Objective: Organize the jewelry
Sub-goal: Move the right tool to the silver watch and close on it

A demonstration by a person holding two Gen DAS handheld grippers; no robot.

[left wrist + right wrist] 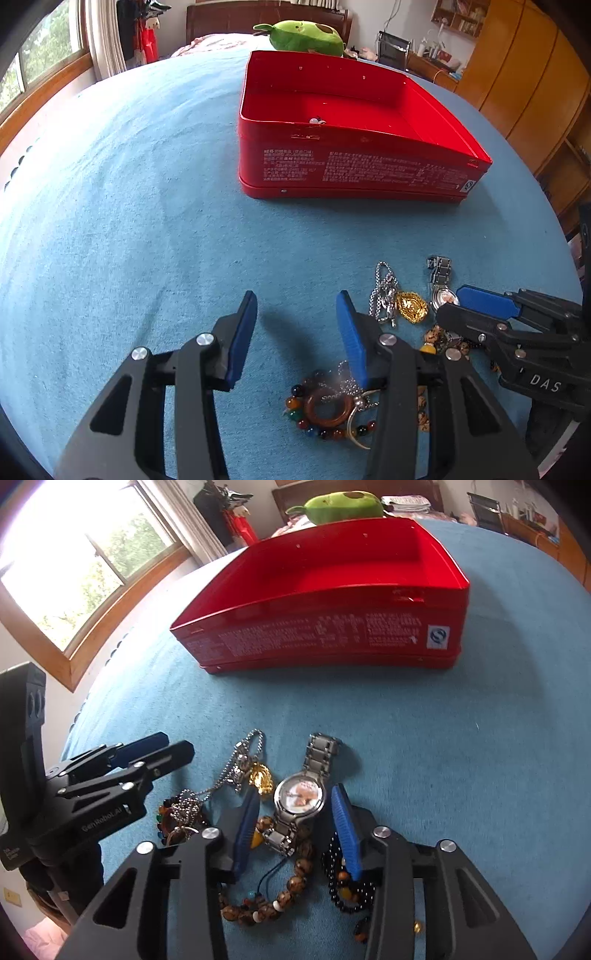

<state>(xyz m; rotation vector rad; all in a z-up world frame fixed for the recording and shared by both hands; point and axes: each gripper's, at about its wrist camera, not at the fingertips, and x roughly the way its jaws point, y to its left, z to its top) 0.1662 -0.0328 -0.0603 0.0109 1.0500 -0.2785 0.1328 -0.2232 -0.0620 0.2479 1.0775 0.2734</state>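
A pile of jewelry lies on the blue cloth. A silver watch [300,798] lies between the open fingers of my right gripper [295,794], with a brown bead bracelet [284,893] and a black bead bracelet [341,886] below it. A silver chain [236,768] with a gold pendant [261,775] lies left of the watch. A colourful bead bracelet with a brown ring [327,410] lies under my open left gripper [297,306], near its right finger. An open red tin box [347,140] stands beyond, with a small white item [316,120] inside.
A green plush toy [304,37] lies behind the box. A window is at the left, wooden cabinets at the right. The blue cloth [129,221] stretches left of the box.
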